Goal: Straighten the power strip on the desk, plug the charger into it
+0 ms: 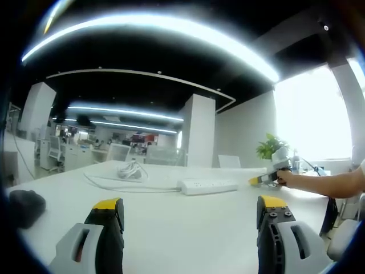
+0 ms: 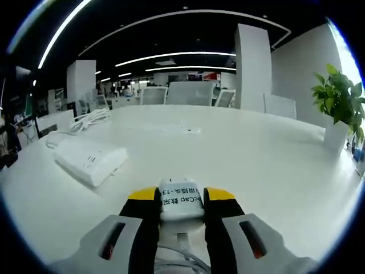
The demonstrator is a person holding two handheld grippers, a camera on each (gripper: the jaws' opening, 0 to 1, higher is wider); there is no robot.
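A white power strip [image 1: 207, 186] lies flat on the white desk [image 1: 188, 228], its cord running left to a coiled bundle [image 1: 131, 169]. My left gripper [image 1: 191, 214] stands open above the desk, well short of the strip. At the right, a hand holds my right gripper [image 1: 263, 179] beyond the strip's end. In the right gripper view the power strip [image 2: 90, 160] lies ahead to the left, and my right gripper [image 2: 181, 198] is shut on a white charger [image 2: 181, 199] with printed text. The charger's cable [image 2: 182, 251] trails down between the jaws.
A dark rounded object [image 1: 25, 205] sits on the desk at the far left. A potted plant [image 2: 340, 105] stands at the desk's right edge. Office chairs [image 2: 188, 94], pillars and other desks fill the background. A person's forearm [image 1: 328, 184] reaches in from the right.
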